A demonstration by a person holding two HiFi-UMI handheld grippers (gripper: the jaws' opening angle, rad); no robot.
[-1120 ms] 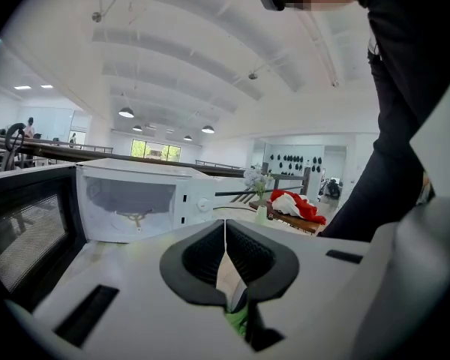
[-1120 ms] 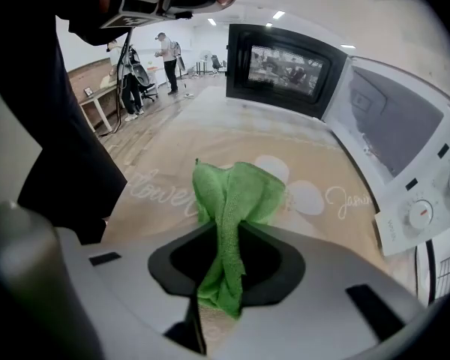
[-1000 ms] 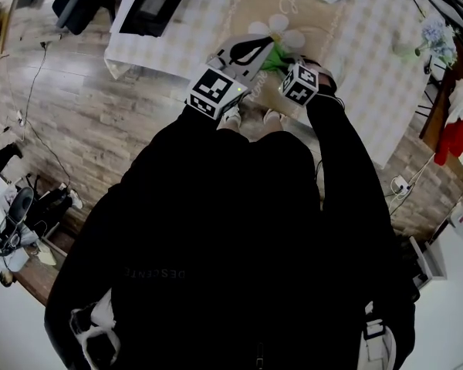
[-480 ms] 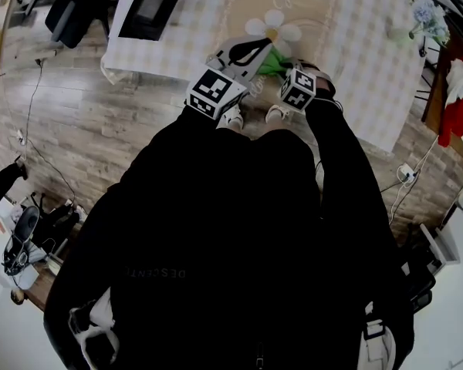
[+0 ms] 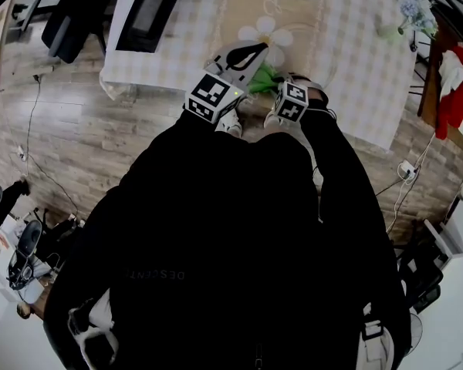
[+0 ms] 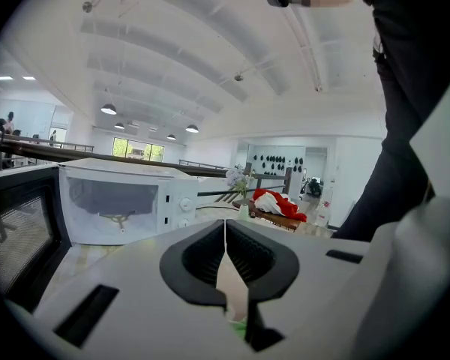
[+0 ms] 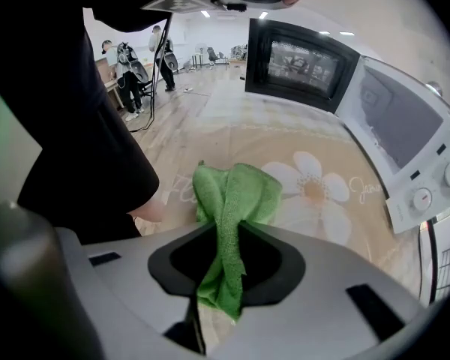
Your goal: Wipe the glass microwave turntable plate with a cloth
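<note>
"DESCENTE" read mirrored on the person's black top [image 5: 158, 274]. The left gripper [image 6: 225, 235] had its ribbed black fingers [image 6: 199, 257] pressed tip to tip, with a thin beige wedge below. The clear plate could not be made out there. A boxy white microwave [image 6: 120, 208] stood beyond them. The right gripper [image 7: 225, 246] pinched a nubby green cloth [image 7: 236, 193], bunched ahead of its fingertips over a daisy-printed beige runner [image 7: 315, 190] with cursive script.

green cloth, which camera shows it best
The right gripper view: the green cloth sits mid-frame, pinched between the jaws of the right gripper, its weave and folds clear. The head view shows only a small green patch. The left gripper view shows just a green sliver low in the frame.
</note>
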